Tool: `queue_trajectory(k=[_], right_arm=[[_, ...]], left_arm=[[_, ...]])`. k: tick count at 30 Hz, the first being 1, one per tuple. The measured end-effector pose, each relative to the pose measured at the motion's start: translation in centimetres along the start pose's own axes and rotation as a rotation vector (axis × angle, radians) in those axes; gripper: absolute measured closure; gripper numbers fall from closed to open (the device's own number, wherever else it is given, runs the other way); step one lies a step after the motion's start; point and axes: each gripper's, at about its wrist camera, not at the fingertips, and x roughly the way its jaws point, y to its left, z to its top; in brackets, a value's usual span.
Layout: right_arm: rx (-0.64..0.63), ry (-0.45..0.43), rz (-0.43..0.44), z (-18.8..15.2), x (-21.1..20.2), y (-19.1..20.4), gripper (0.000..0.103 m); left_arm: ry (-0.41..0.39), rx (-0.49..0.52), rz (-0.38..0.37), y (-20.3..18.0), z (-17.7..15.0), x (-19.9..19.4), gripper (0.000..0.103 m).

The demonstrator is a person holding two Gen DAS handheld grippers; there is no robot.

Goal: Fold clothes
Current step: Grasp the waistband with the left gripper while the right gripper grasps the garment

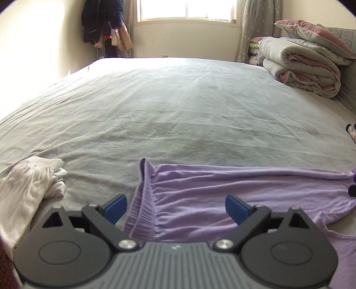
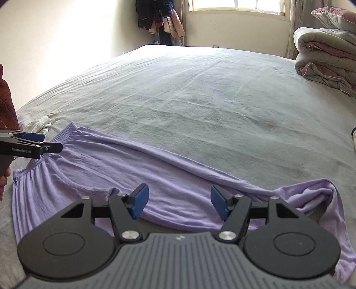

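Across the near part of the bed (image 1: pixel 178 111) we see the lilac garment (image 2: pixel 133 169) spread flat on the grey sheet, its gathered elastic waistband (image 2: pixel 29 173) toward the left and its narrower end (image 2: pixel 311 191) bunched toward the right.

Left gripper (image 1: pixel 175 209): we find the jaws standing wide apart. A raised ridge of the waistband fabric rises between the blue pads (image 1: pixel 116 207), close to the left pad, but neither pad presses on it. We read nothing as held. In the right wrist view the same gripper enters from the left edge, above the waistband; a hand (image 2: pixel 3 182) grips its handle, with a dark red sleeve (image 2: pixel 6 104) above it.

Right gripper (image 2: pixel 178 204): we find the jaws partly open and hanging above the middle of the garment. The fabric passes beneath both pads, and no fold is pinched between them.

Beside the garment, to the left, a crumpled white cloth (image 1: pixel 33 177) lies on the sheet near the bed's edge, just apart from the waistband.

At the far right, folded quilts (image 1: pixel 304 64) are stacked with a pillow (image 1: pixel 311 33) on top. Dark clothes (image 1: pixel 104 22) hang in the far corner beside the window (image 1: pixel 187 9).
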Motion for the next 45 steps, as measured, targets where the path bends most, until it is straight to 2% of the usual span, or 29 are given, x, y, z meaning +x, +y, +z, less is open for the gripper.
queue_trajectory(k=[1, 3, 8, 12, 19, 24, 28, 31, 32, 33, 45], right_arm=[[0.009, -0.002, 0.005, 0.5, 0.7, -0.2, 0.04], [0.022, -0.008, 0.01, 1.3, 1.9, -0.7, 0.045], [0.037, -0.003, 0.024, 2.7, 4.6, -2.0, 0.052], [0.042, 0.017, 0.045, 3.2, 5.8, -2.7, 0.059], [0.058, 0.037, 0.082, 3.0, 6.4, -3.0, 0.059], [0.024, 0.043, 0.093, 3.4, 6.2, -2.6, 0.063], [0.007, 0.075, 0.09, 3.1, 7.0, -2.3, 0.066], [-0.035, 0.075, 0.071, 2.5, 7.4, -1.8, 0.081], [-0.04, 0.07, 0.068, 2.4, 7.4, -1.7, 0.097], [-0.04, 0.064, 0.066, 2.4, 7.3, -1.7, 0.1], [-0.123, -0.075, -0.052, 4.2, 7.3, -0.4, 0.102]], left_arm=[[-0.007, -0.02, 0.009, 0.7, 0.3, 0.4, 0.014], [-0.012, -0.074, 0.021, 2.3, 1.1, 1.7, 0.016], [0.0, -0.143, -0.001, 4.4, 2.0, 4.1, 0.026], [0.009, -0.146, -0.023, 4.8, 2.3, 5.4, 0.044], [0.006, -0.193, -0.045, 5.2, 2.0, 6.0, 0.073], [0.005, -0.179, -0.057, 4.9, 2.1, 6.3, 0.087], [-0.001, -0.17, -0.046, 4.6, 2.0, 6.3, 0.091], [-0.013, -0.166, -0.033, 4.5, 1.9, 6.2, 0.095], [-0.017, -0.164, -0.03, 4.4, 1.9, 6.1, 0.096], [-0.022, -0.163, -0.028, 4.4, 1.9, 6.1, 0.096], [-0.131, -0.189, -0.001, 5.0, 1.4, 5.4, 0.098]])
